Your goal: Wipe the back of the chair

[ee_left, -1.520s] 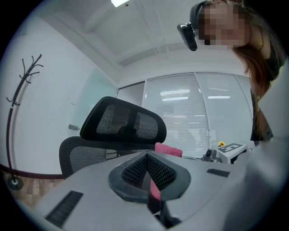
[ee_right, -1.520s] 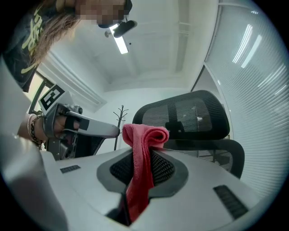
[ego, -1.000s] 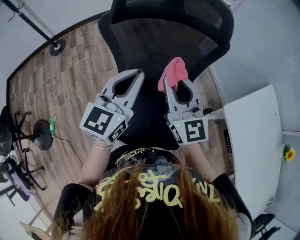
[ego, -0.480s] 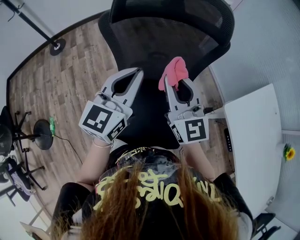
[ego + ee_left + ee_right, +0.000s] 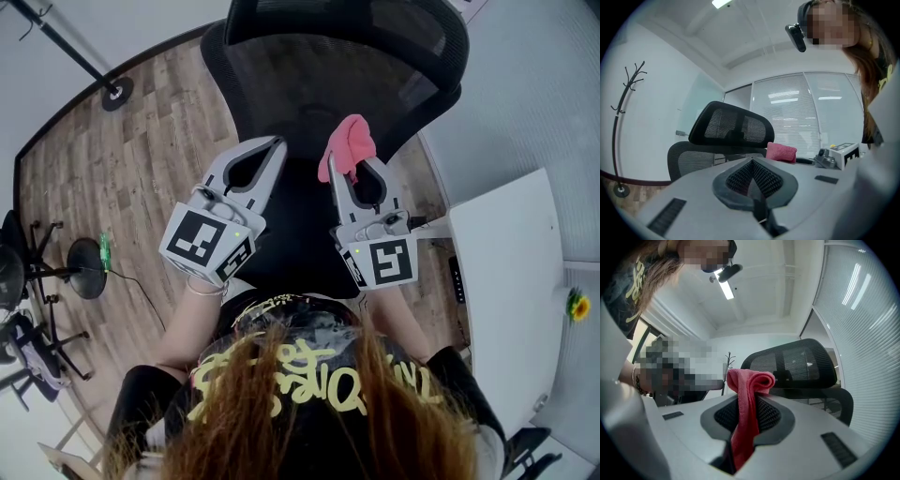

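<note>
- Gripped a pink cloth (image 5: 349,141) in the right gripper (image 5: 352,165), jaws clamped on it, bunched end poking past the tips.
- Held the left gripper (image 5: 275,146) alongside, jaws pressed together, nothing between.
- Faced a black mesh office chair (image 5: 375,56), with the cloth near its backrest (image 5: 300,80); contact impossible to tell.
- Stood beside a white counter (image 5: 511,272) on the right.

Chair (image 5: 347,56) ahead, desk (image 5: 511,272) at right

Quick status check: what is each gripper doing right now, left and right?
Left gripper: closed, nothing between its jaws.
Right gripper: closed on the pink cloth.
</note>
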The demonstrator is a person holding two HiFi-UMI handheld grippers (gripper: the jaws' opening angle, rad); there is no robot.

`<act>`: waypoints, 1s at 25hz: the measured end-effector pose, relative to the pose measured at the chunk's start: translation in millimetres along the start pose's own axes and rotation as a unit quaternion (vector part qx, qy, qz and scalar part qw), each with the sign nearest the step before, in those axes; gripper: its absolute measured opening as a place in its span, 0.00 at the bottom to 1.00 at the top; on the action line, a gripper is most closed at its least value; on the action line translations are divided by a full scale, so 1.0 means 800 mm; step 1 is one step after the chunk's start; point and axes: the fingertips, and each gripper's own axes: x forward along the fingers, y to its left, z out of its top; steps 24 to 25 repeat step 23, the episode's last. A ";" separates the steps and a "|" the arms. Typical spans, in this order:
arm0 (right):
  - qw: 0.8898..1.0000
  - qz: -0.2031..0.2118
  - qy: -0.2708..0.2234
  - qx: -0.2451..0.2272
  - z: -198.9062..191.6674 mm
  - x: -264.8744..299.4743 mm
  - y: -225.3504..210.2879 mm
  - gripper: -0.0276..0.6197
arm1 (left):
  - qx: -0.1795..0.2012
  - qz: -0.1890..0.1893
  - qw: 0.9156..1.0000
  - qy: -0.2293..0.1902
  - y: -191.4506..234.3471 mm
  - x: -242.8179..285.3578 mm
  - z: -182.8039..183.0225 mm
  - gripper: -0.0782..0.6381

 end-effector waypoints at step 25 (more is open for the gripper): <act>1.000 0.008 0.000 0.012 0.010 -0.001 0.005 0.15 | -0.010 0.016 1.000 -0.006 0.000 -0.010 0.007 0.10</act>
